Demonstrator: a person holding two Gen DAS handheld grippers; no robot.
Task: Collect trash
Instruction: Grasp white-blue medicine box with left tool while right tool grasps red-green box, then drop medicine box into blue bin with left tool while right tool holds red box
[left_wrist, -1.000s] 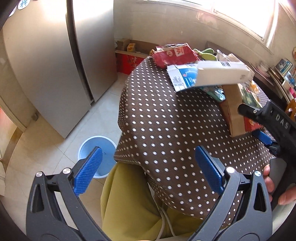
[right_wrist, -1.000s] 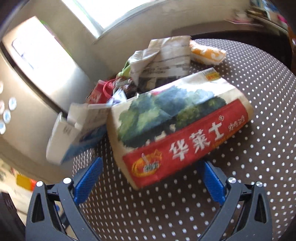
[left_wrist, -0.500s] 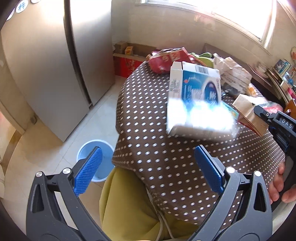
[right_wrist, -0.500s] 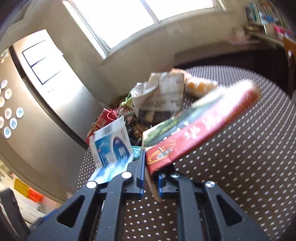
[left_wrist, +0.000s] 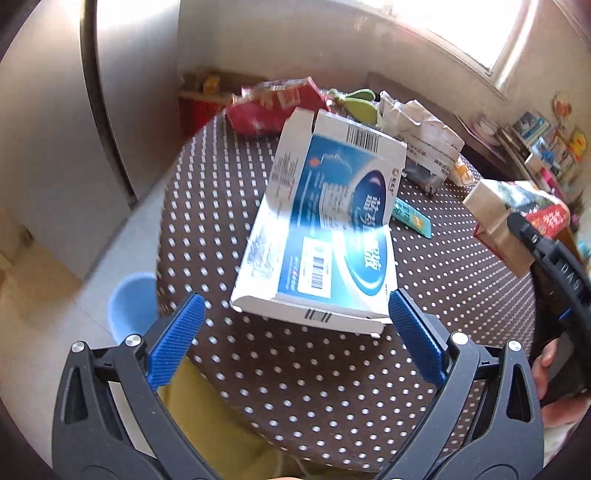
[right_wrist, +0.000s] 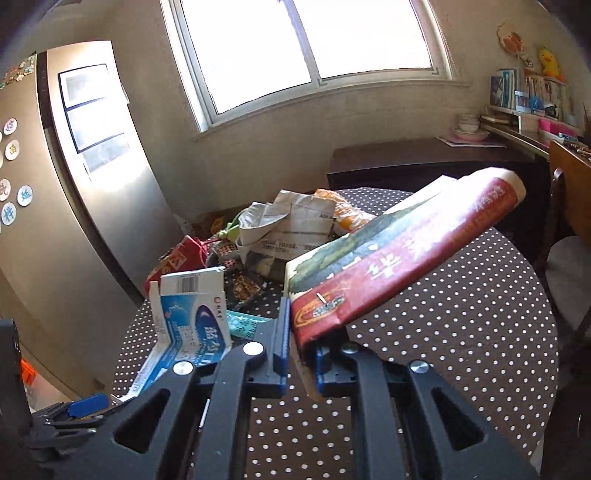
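Both tongs show their blue pads at the bottom of their own views. Nearly all the trash is uncollected, as far as can be seen. A brown polka-dot table (left_wrist: 258, 369) fills the middle of the left view, with litter across its upper part: a red snack bag (left_wrist: 273, 107) at upper centre, a crumpled white paper bag (left_wrist: 421, 129) at upper right, and a small teal packet (left_wrist: 412, 218) right of centre. A blue bin (left_wrist: 129, 306) stands on the floor at lower left, beside the table's edge; nothing can be seen inside it.

One piece is in hand. The right gripper (right_wrist: 301, 354), bottom centre of its view, is clamped on the near corner of a paper bag (right_wrist: 406, 254) printed with trees and a red band. The bag slants up toward the upper right, lifted off the cloth. In the left view it appears at the right edge.

The left gripper (left_wrist: 295, 343) has its pads spread wide and holds nothing. A flattened blue and white carton (left_wrist: 325, 236) lies just above the pads; its lower right corner looks very near the right pad (left_wrist: 413, 343), though contact cannot be told.

Judging by this, the carton is the likely next pickup.
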